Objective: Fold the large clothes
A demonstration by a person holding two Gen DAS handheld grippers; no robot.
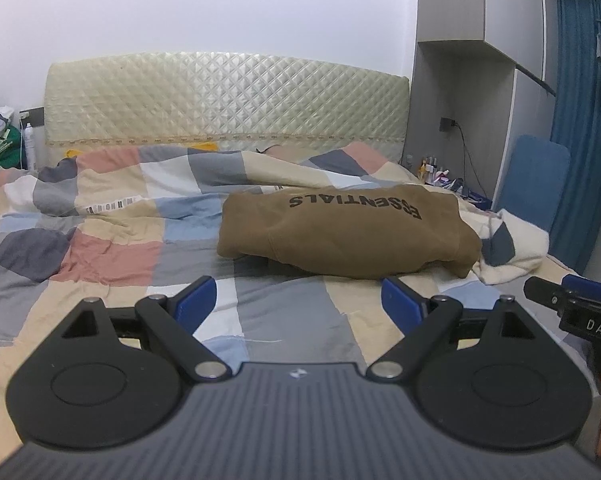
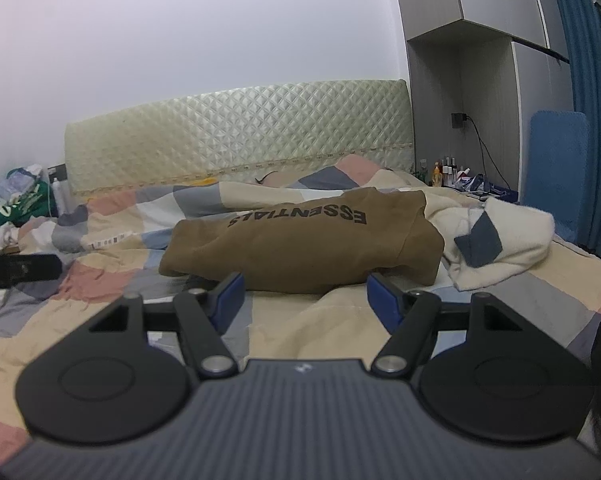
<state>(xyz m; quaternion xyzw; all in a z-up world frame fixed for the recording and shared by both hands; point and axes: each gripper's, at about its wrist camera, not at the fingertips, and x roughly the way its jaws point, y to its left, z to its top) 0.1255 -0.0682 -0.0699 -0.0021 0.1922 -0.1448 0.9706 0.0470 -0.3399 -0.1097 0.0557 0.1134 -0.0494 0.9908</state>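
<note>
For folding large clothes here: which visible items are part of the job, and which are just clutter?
Job: brown sweatshirt, left gripper, right gripper, both open and empty.
Lying about: checked quilt, blue cushion, bottles, green bag.

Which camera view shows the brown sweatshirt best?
The left wrist view: the brown sweatshirt lies whole and unobstructed there. In the right wrist view, its near edge is partly hidden behind the right tongs.

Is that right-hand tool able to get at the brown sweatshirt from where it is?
Probably yes: the right tool stands open, and only bare quilt lies between it and the folded brown sweatshirt just ahead.
</note>
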